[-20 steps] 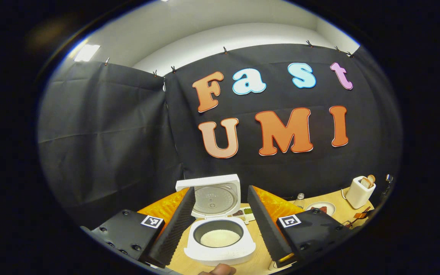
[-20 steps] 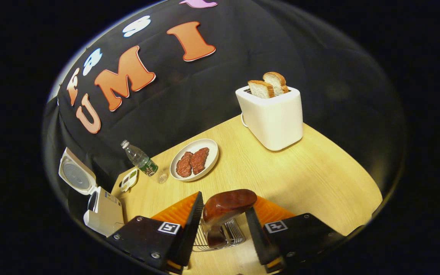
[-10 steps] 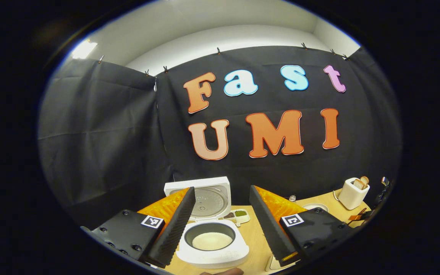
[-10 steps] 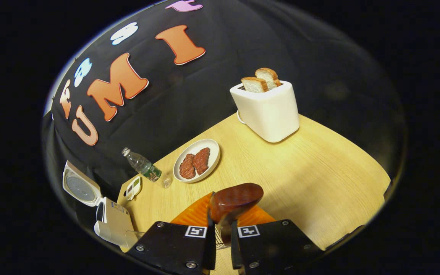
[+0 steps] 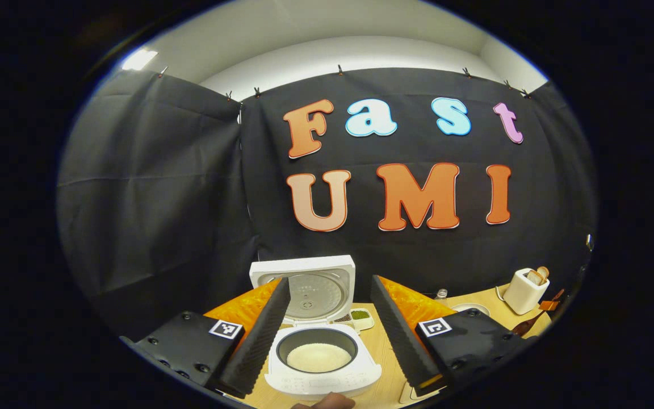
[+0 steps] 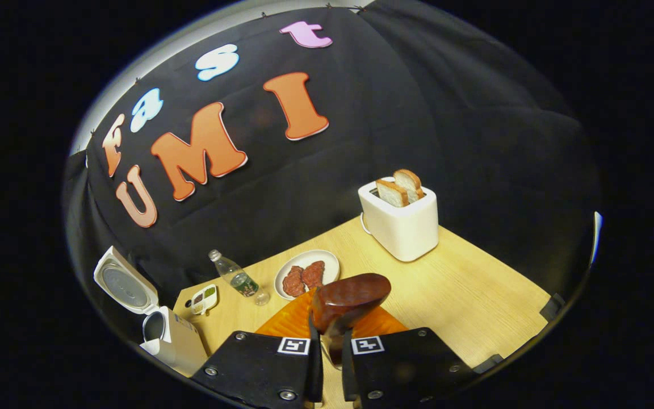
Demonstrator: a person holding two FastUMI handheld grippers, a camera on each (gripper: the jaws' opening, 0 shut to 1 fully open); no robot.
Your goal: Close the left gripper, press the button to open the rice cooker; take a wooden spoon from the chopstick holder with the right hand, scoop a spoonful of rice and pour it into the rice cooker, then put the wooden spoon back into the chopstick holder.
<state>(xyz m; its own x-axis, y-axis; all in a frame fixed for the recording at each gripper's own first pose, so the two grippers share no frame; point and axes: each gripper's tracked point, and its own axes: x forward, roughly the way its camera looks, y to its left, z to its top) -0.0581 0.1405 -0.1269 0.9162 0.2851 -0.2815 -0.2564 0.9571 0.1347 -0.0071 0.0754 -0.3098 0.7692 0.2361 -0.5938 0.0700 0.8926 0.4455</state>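
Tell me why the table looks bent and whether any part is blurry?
Right gripper view: the fisheye lens bows the table edge, and the wooden spoon in the right claw looks soft up close, while the toaster looks sharp. Left gripper view: the rice cooker looks clear, with the wall curving.

Open rice cooker [image 5: 320, 363], seemingly rice-filled

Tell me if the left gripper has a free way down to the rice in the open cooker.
Probably yes: the left gripper is open above the rice cooker, whose lid stands up behind, leaving the rice uncovered.
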